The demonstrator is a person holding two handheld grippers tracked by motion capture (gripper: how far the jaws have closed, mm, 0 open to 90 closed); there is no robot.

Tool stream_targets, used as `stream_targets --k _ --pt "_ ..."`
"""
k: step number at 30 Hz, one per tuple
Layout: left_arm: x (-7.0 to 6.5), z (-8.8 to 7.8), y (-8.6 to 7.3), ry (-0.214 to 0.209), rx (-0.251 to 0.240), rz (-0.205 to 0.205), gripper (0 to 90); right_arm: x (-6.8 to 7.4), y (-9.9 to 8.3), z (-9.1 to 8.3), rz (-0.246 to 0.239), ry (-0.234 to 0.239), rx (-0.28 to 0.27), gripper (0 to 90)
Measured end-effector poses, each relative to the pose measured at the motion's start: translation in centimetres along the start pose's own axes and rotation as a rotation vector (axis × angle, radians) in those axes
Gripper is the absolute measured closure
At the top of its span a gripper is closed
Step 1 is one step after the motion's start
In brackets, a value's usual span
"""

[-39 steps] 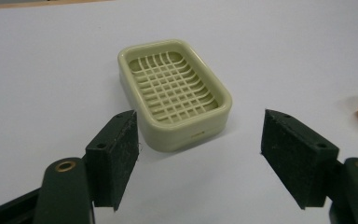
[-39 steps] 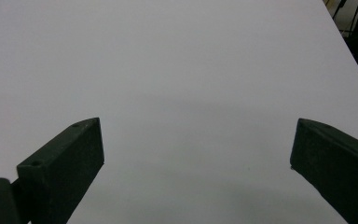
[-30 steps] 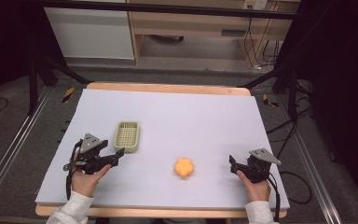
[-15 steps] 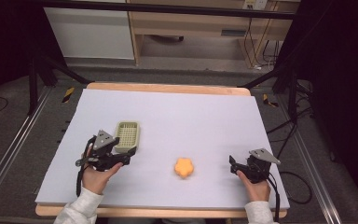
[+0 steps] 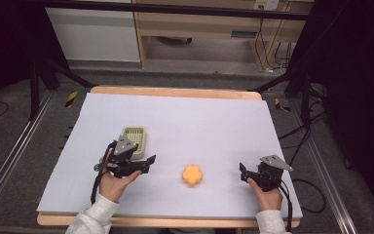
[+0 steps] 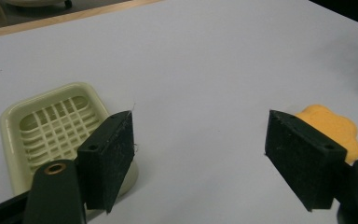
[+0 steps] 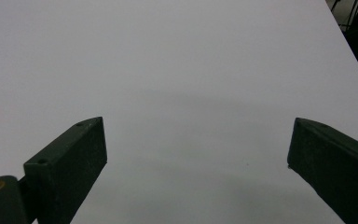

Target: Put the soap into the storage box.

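Orange flower-shaped sponge (image 5: 192, 174) lay near desk (image 5: 199, 117) centre, toward 6 o'clock | looked light, soft, squashy; best pinched across its lobed sides | left gripper (image 5: 148, 160) at its 9 o'clock, fingers just opening wide, empty | green soap dish (image 5: 135, 138) at 10 o'clock | right gripper (image 5: 242, 172) at 3 o'clock, spread, empty.

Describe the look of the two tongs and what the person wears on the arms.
Both the left tongs and right tongs are black, each with two flat rectangular jaws, a grey three-cornered plate on top and a black cable trailing back. Brass-coloured rings sit at the jaw bases. The sleeves are light grey.
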State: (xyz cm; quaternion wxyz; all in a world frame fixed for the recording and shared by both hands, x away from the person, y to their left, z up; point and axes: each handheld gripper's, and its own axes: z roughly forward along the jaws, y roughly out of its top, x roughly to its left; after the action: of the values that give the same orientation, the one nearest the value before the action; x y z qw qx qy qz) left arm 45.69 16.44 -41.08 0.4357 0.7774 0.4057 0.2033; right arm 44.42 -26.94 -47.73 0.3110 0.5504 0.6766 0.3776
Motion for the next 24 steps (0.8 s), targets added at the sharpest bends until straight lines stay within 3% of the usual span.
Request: stream_targets --k 8,24 --pt "-1.6 1.1 0.8 -0.032 0.016 0.031 23.2 0.0 0.1 0.0 0.003 -0.005 0.004 5.1" --pt "-3.2 2.2 1.3 -0.061 0.036 0.055 22.4 0.0 0.2 0.0 -0.002 -0.005 0.006 5.1"
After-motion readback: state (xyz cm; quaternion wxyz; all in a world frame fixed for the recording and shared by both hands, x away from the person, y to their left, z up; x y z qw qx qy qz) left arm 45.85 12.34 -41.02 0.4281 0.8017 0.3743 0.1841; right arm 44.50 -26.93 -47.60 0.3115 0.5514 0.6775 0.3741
